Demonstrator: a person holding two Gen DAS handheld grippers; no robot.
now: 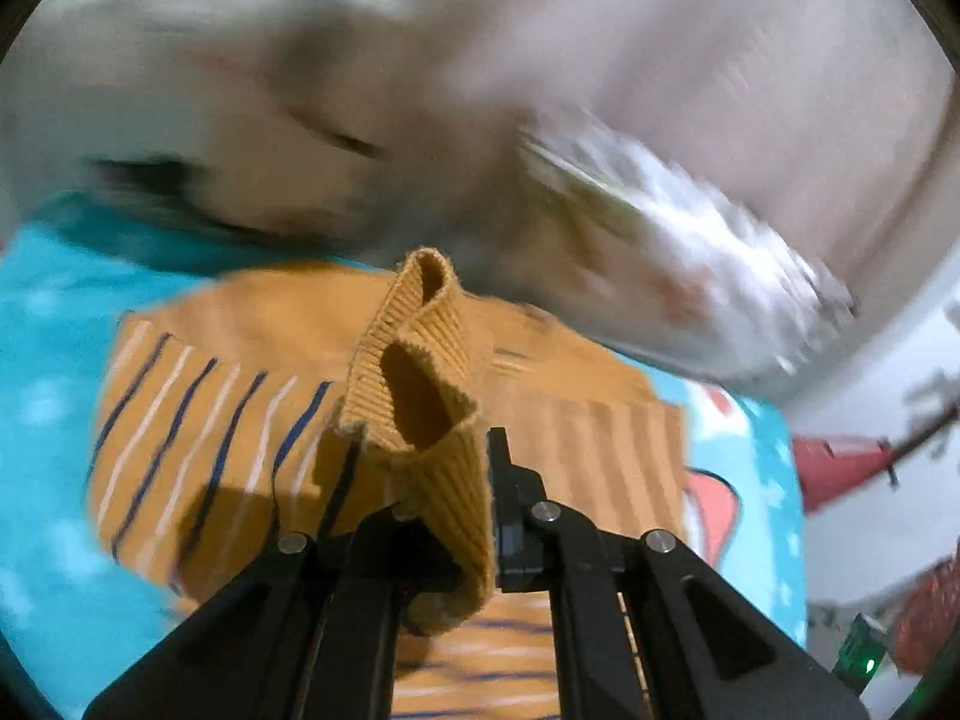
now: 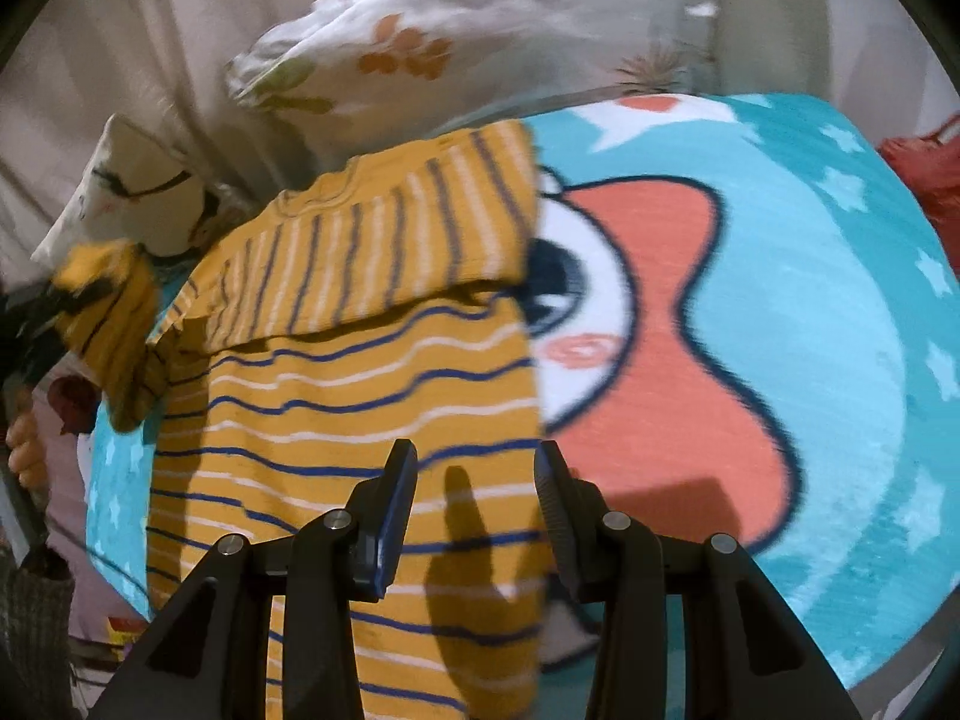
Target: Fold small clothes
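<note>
Dim indoor light; heavy motion blur; fisheye-warped dark edges.

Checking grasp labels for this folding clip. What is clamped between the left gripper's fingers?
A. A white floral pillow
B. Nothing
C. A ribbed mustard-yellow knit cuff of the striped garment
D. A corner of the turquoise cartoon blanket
C: in the left wrist view the left gripper is shut on the ribbed mustard-yellow cuff of the striped garment, lifted above the turquoise blanket.
</note>
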